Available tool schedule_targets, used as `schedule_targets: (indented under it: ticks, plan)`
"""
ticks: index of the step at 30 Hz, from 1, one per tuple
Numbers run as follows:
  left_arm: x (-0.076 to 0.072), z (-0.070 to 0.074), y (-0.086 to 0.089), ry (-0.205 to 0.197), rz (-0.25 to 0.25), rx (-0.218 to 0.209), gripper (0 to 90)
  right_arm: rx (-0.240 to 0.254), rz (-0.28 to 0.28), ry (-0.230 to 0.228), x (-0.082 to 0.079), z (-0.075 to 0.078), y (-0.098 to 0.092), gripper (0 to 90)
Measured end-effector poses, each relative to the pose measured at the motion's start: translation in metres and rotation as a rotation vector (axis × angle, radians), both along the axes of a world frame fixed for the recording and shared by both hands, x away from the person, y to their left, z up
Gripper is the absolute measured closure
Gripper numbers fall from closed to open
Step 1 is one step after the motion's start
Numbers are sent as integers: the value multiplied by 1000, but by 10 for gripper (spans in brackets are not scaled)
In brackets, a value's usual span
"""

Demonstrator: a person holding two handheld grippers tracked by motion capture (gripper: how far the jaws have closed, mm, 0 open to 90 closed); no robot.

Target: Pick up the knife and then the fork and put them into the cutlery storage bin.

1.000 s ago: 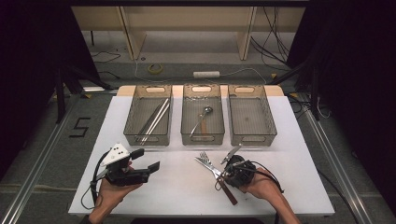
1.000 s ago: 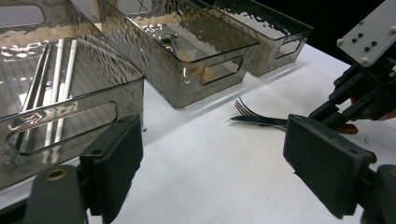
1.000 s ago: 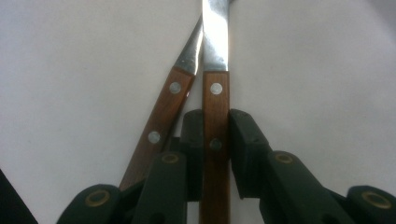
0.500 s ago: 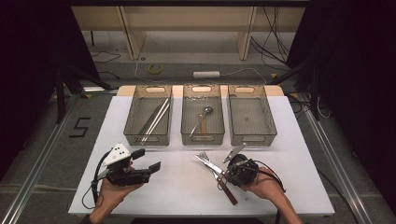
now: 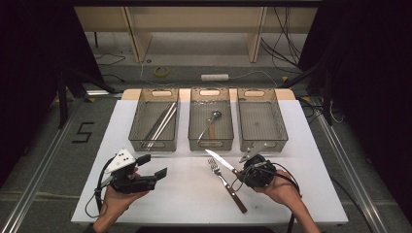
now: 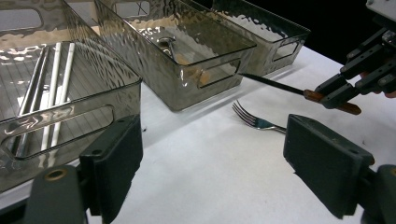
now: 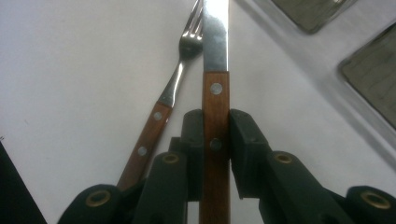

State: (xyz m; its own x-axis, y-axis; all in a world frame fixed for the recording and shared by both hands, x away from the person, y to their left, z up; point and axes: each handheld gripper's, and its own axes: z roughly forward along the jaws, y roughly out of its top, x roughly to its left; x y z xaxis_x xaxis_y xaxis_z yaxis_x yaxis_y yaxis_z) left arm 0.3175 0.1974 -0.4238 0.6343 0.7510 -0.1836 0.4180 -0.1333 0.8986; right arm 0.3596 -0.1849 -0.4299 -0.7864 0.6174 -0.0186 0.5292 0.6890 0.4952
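A: Start big. What is around the middle bin [image 5: 210, 125]?

B: A white table [image 5: 184, 194] carries it, with dark curtains to both sides of the table and pale shelving and loose cables on the floor beyond it. Left of the middle bin is a bin [image 5: 154, 125] holding long metal rods [image 5: 163, 124]; right of it is an empty bin [image 5: 261, 125]. The middle bin itself holds a spoon [image 5: 211, 121].

A: And the knife?

B: The knife [image 7: 215, 70] is in front of the middle bin, slightly to its right, clamped by the wooden handle in the right gripper [image 7: 215, 135]. Its jaws are closed on the handle, blade pointing away. It appears clear of the table, over the fork [image 7: 173, 88], which lies flat there.

A: How will it handle?

B: I judge it light and stiff, so it won't sag. The steel blade is smooth and thin, likely slippery; the riveted wood gives better purchase, so the handle is the right place to hold. A long blade could swing if the grip loosens.

A: The other hand?

B: The left gripper [image 6: 210, 154] rests in front of the left bin, jaws wide apart, nothing between them.
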Motion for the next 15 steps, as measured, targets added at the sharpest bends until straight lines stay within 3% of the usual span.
schedule_targets:
  ticks: [15]
  plan:
    - [0,0,2,-6,9,-17,189,53,-62,-62,16,19,-19,773]
